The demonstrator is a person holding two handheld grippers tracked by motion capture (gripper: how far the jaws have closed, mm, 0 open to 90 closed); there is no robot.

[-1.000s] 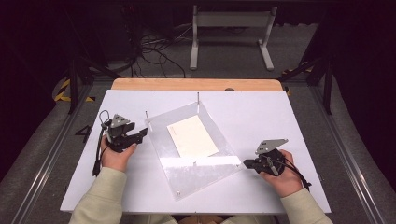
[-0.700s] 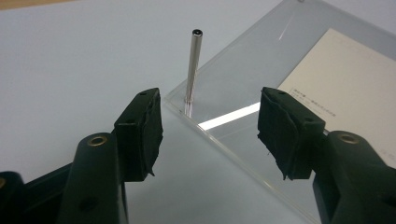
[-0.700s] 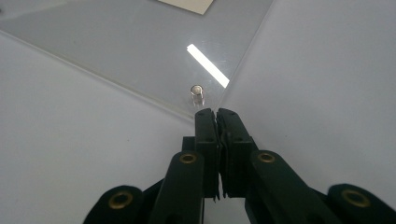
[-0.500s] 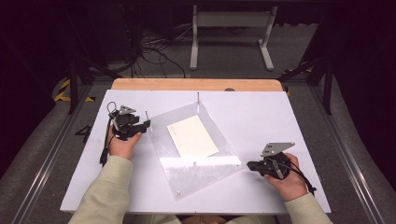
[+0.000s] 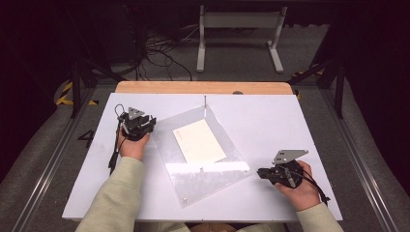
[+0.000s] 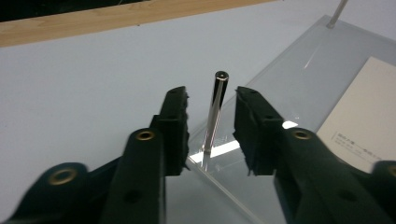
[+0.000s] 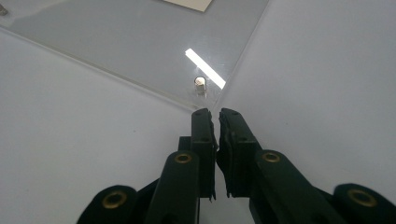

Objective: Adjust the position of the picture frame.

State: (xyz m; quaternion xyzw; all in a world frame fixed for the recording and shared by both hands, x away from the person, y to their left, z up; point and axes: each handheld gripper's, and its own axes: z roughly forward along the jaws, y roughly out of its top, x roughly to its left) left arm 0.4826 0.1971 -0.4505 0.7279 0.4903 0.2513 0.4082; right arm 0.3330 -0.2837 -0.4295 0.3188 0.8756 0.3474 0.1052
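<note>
two tongs on the bench (image 5: 270, 116), and what matters most is the left tongs (image 6: 211, 128) against the upright metal post (image 6: 215, 112) at the near-left corner of the clear acrylic plate (image 5: 212, 169). in the left gripper view the post stands between the jaws, its long axis vertical, leaning a touch in the picture — gaps show on both sides, so the pads are not pressing it yet, though the jaws have just been closing in on it. my left hand is clearly the nearer one; the next move, i judge, is simply to finish the squeeze.

the right tongs (image 7: 217, 116) sit all but shut on nothing, tips just short of the plate's right corner, where a short stud (image 7: 200, 84) stands — apart from it, not touching. a cream card (image 5: 199, 141) lies under or on the plate; i cannot tell which. the post's foot is lost in glare, the card's print is too small to read.
</note>
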